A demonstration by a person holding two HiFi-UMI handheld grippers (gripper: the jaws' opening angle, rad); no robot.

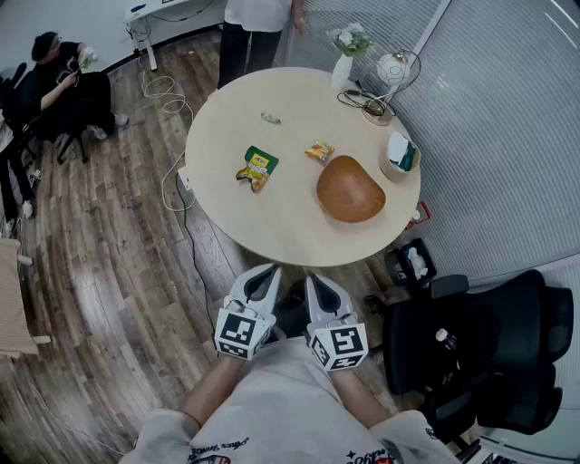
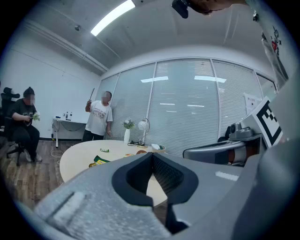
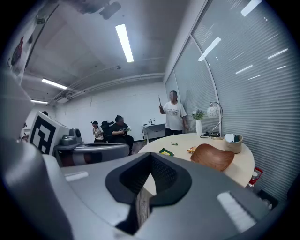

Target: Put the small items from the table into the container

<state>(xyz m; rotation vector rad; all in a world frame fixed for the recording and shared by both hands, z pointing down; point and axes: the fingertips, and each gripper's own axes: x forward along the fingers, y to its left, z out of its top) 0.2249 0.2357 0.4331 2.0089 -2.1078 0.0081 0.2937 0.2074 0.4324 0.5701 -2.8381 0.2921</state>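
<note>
On the round beige table (image 1: 227,118) lie a green-and-yellow snack packet (image 1: 258,167), a small orange packet (image 1: 319,151) and a tiny green wrapped item (image 1: 270,118). A brown wooden bowl (image 1: 350,188) sits right of the packets. My left gripper (image 1: 265,272) and right gripper (image 1: 317,279) hang side by side below the table's near edge, short of everything on it. Both are shut with nothing between the jaws. The right gripper view shows the bowl (image 3: 212,157), the green packet (image 3: 165,152) and the orange packet (image 3: 191,150) ahead of the shut tips (image 3: 151,154). In the left gripper view the green packet (image 2: 99,161) shows beyond the shut tips (image 2: 152,154).
A small round tub (image 1: 399,156), a white vase with flowers (image 1: 343,68) and a lamp (image 1: 394,68) with cables stand at the table's far right. A person (image 1: 258,18) stands behind the table; another sits at far left (image 1: 54,82). A black office chair (image 1: 489,344) is at my right.
</note>
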